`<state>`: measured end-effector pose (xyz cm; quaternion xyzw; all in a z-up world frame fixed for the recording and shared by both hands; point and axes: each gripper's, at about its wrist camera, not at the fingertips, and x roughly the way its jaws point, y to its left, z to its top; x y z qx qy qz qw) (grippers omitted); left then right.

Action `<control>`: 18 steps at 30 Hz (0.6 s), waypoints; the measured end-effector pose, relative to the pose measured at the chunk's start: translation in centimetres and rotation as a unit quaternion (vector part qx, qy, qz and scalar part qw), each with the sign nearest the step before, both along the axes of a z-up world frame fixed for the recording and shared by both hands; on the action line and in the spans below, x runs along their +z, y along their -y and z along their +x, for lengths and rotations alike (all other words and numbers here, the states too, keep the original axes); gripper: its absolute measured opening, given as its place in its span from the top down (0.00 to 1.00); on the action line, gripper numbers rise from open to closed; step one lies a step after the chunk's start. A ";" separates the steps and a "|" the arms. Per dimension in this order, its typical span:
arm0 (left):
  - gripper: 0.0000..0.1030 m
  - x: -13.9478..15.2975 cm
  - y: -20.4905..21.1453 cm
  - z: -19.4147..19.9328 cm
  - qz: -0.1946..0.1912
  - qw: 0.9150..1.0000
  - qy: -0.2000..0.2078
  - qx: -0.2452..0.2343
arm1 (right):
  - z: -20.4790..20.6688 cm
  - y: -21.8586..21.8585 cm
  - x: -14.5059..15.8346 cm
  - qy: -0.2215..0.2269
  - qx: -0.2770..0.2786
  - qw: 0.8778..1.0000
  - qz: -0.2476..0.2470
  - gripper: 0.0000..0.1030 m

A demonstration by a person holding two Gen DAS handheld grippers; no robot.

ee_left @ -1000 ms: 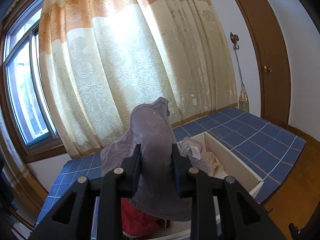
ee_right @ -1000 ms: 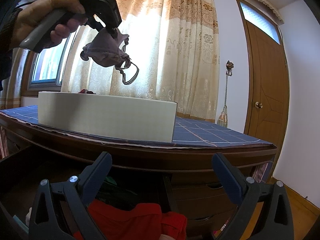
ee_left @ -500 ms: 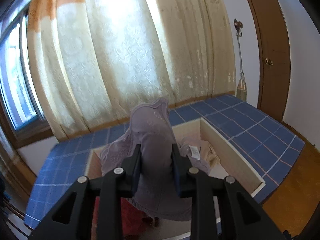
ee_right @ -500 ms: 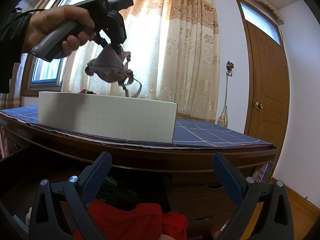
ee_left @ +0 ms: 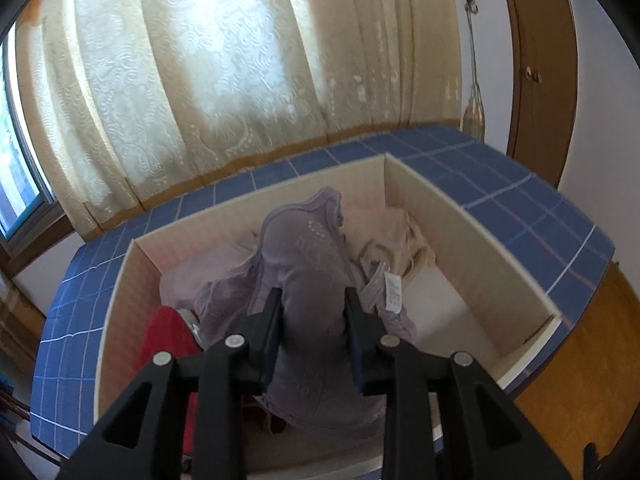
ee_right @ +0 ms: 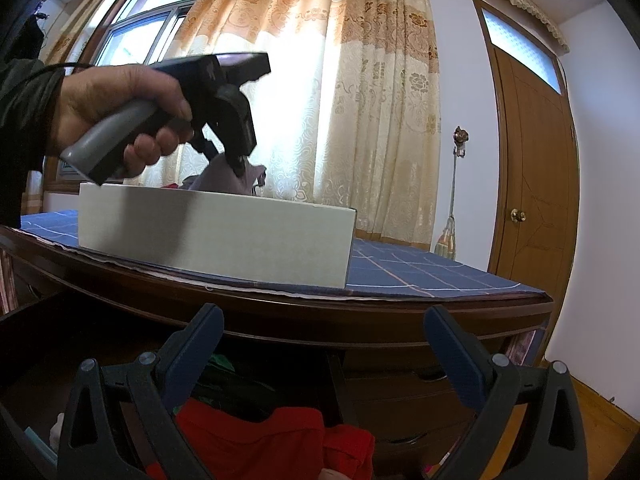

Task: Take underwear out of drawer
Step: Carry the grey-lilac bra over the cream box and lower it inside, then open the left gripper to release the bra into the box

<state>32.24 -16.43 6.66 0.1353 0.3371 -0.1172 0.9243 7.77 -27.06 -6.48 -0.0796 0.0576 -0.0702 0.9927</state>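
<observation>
Left gripper [ee_left: 312, 312], jaws just easing apart, holds the mauve underwear [ee_left: 304, 264] inside the box [ee_left: 472, 236]; next: release; right gripper [ee_right: 320, 344] gapes empty.

A hand [ee_right: 120, 116] holds the left gripper [ee_right: 240, 168], pinching purple underwear [ee_right: 224, 180] above a white box [ee_right: 216, 236]. The right gripper [ee_right: 324, 344] gapes over a drawer [ee_right: 60, 332].
</observation>
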 end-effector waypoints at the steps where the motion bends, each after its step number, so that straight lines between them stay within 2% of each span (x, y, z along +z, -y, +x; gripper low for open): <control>1: 0.71 -0.3 0.2 0.1 0.004 1.000 -0.004 -0.002 | 0.0 0.0 0.0 0.000 0.000 1.000 0.000 0.01; 6: 0.63 -2.7 1.1 0.3 0.017 0.999 -0.041 -0.016 | 0.0 -0.1 -0.1 0.000 0.000 1.000 -0.001 0.01; 8: 0.51 -3.2 1.5 0.1 0.029 0.999 -0.041 -0.020 | 0.1 -0.1 0.0 0.000 0.000 1.000 0.000 0.01; 9: 0.50 -3.2 1.6 0.0 0.032 0.999 -0.038 -0.022 | 0.1 0.0 0.0 0.000 0.000 1.000 0.000 0.01; 10: 0.42 -3.2 1.7 0.0 0.028 0.998 -0.042 -0.023 | 0.0 0.0 -0.1 0.000 0.000 1.000 0.000 0.01; 11: 0.29 -3.2 1.7 0.1 0.025 0.998 -0.049 -0.026 | 0.0 0.0 -0.1 0.001 0.000 1.000 0.000 0.01; 12: 0.24 -3.2 1.7 0.2 0.025 0.998 -0.056 -0.024 | 0.0 0.0 -0.1 0.001 0.000 1.000 0.000 0.01; 18: 0.21 -3.3 1.1 -0.2 0.022 0.999 -0.045 -0.019 | 0.0 0.0 -0.1 0.002 0.001 1.000 0.000 0.01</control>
